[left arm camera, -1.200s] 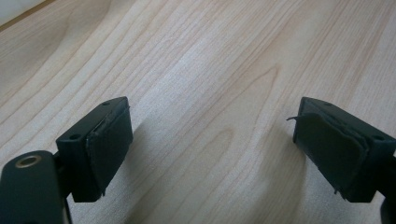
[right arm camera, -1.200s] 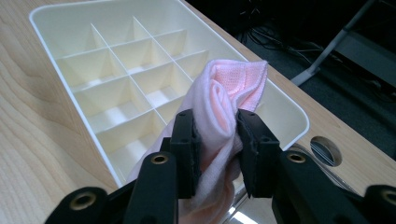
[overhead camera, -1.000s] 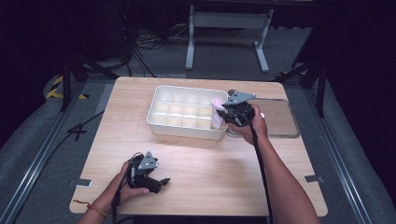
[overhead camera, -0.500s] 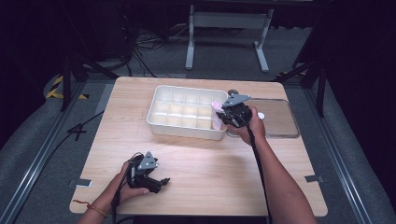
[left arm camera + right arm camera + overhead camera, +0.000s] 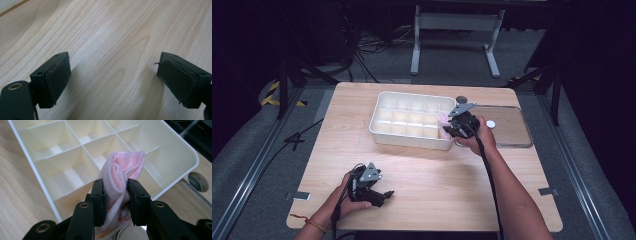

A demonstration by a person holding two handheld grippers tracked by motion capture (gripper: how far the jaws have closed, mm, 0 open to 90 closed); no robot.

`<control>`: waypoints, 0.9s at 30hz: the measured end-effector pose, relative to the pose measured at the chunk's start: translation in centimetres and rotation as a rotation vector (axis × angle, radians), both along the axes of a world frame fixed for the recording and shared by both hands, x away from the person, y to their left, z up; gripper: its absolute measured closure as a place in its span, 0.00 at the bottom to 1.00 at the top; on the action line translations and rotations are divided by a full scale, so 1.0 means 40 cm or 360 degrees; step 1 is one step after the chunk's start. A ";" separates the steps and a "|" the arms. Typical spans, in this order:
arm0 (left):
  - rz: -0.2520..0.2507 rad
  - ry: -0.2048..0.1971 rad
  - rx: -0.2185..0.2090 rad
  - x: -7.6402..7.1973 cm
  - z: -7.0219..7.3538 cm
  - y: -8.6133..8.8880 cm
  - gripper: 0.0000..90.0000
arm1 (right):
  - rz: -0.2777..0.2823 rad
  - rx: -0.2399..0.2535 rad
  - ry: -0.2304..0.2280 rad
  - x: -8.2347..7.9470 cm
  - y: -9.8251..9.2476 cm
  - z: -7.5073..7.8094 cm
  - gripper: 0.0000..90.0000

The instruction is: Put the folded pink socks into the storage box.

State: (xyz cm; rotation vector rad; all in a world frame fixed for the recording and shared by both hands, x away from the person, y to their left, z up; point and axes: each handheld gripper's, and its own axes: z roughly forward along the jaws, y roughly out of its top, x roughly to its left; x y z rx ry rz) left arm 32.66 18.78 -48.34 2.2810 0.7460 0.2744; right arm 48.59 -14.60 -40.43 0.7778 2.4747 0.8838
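Currently my right gripper [image 5: 115, 192] has its fingers [image 5: 98, 195] clamped on a rolled pink cloth [image 5: 122, 171], held over the right end of the white divided tray [image 5: 387, 131], at its near wall. My left gripper [image 5: 113, 80] rests low over bare tabletop [image 5: 437, 175], well apart from the tray, fingers spread wide, holding nothing.

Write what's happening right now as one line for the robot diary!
right gripper: shut on pink cloth, above divided tray near end | left gripper: open, over table | tray compartments seen: empty
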 end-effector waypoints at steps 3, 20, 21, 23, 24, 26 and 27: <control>-0.0001 0.0000 -0.0001 0.000 0.000 0.000 0.13 | 0.0023 -0.0059 0.0040 0.003 0.012 -0.006 0.77; -0.0004 -0.0002 0.0007 0.000 0.000 0.001 0.13 | 0.0092 -0.0172 0.0257 0.037 0.026 -0.013 0.78; -0.0004 -0.0002 0.0007 0.000 0.000 0.001 0.13 | 0.0094 -0.0178 0.0269 0.037 0.028 -0.013 0.79; -0.0004 -0.0003 0.0007 0.000 0.000 0.001 0.13 | 0.0104 -0.0210 0.0285 0.039 0.033 -0.015 0.79; -0.0004 -0.0003 0.0007 0.000 0.001 0.001 0.13 | 0.0107 -0.0230 0.0286 0.039 0.037 -0.015 0.79; -0.0004 -0.0001 0.0006 0.000 0.000 0.001 0.13 | 0.0126 -0.0285 0.0283 0.041 0.042 -0.016 0.79; -0.0004 0.0001 0.0006 0.000 0.001 0.000 0.13 | 0.0137 -0.0301 0.0294 0.041 0.045 -0.016 0.79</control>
